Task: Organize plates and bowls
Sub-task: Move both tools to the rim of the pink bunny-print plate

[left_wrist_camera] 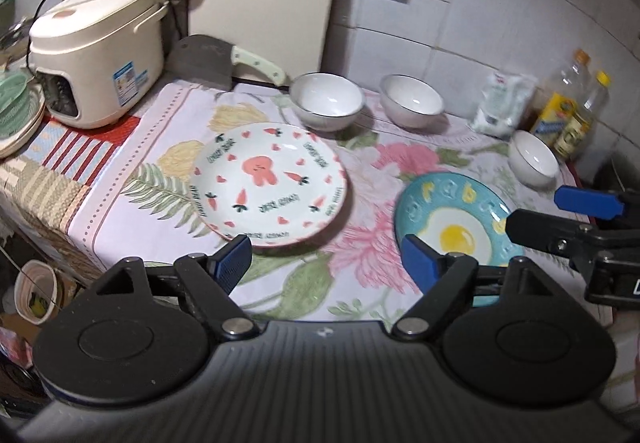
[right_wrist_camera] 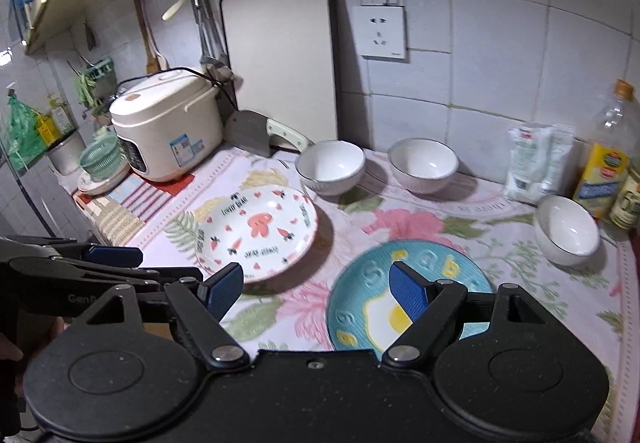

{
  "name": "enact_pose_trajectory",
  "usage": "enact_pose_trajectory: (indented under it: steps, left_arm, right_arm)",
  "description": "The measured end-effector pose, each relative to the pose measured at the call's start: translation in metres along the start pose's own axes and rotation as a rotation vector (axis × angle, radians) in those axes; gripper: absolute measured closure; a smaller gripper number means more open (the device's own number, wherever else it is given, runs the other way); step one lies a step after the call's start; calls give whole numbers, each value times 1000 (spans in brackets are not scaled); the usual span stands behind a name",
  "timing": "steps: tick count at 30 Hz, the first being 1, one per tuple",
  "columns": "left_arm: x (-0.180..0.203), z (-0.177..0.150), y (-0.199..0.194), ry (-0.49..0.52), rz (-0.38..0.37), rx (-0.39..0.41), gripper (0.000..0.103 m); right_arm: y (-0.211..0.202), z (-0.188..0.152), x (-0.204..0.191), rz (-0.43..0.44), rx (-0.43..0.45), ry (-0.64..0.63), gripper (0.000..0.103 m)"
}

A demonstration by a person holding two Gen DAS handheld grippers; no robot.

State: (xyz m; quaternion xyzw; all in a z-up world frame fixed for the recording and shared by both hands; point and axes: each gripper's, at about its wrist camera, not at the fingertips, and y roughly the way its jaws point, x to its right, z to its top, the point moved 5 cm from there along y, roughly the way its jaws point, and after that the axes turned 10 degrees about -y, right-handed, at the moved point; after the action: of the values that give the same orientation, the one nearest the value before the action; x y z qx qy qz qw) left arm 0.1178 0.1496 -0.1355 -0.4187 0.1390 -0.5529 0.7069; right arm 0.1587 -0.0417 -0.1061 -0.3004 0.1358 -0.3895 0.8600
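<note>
Counter inspected from both wrist cameras. Nothing is stacked yet; the work stands at the approach to a first pick.

Left gripper point(left_wrist_camera: 326, 257): released, jaws wide, nothing between the pads. It hangs over the near edge of the floral cloth point(left_wrist_camera: 376, 163), with the rabbit plate point(left_wrist_camera: 268, 183) at 11 o'clock of its fingertips and just beyond the left pad.

Right gripper point(right_wrist_camera: 318, 289): likewise released and empty. Its right pad overlaps the blue egg plate point(right_wrist_camera: 408, 295) in the right wrist view; whether it touches the plate I cannot tell.

Position of the task's items, left wrist view:
- The rabbit plate lies flat at centre, the blue egg plate at its 4 o'clock, the 2 apart with cloth between.
- 2 white bowls stand at the back: the first bowl point(left_wrist_camera: 327, 99) at 1 o'clock of the rabbit plate, the second bowl point(left_wrist_camera: 412, 99) beside it, not touching.
- A third, smaller bowl point(left_wrist_camera: 534, 157) stands at 1 o'clock of the egg plate, near the oil bottles point(left_wrist_camera: 568, 111).

Also noted: rice cooker point(left_wrist_camera: 96, 51) at far left, a cleaver point(left_wrist_camera: 216, 57) behind the plates.

Judgement: each gripper appears to be lining up on 1 plate. The next move calls for bringing a jaw pair down over a plate's near rim, 1 pad under the lip and 1 above, before closing. The rims lie low against the cloth, so a shallow angle looks necessary. The plates differ in profile, which may matter for stacking order.
</note>
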Motion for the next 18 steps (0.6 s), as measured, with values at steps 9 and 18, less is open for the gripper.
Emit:
enact_pose_trajectory:
  steps: [9, 18]
  left_arm:
    - [-39, 24, 28, -22, 4, 52, 22]
    - [-86, 25, 91, -127, -14, 75, 25]
  right_arm:
    - [62, 5, -15, 79, 77, -35, 19]
    - [143, -2, -25, 128, 49, -35, 20]
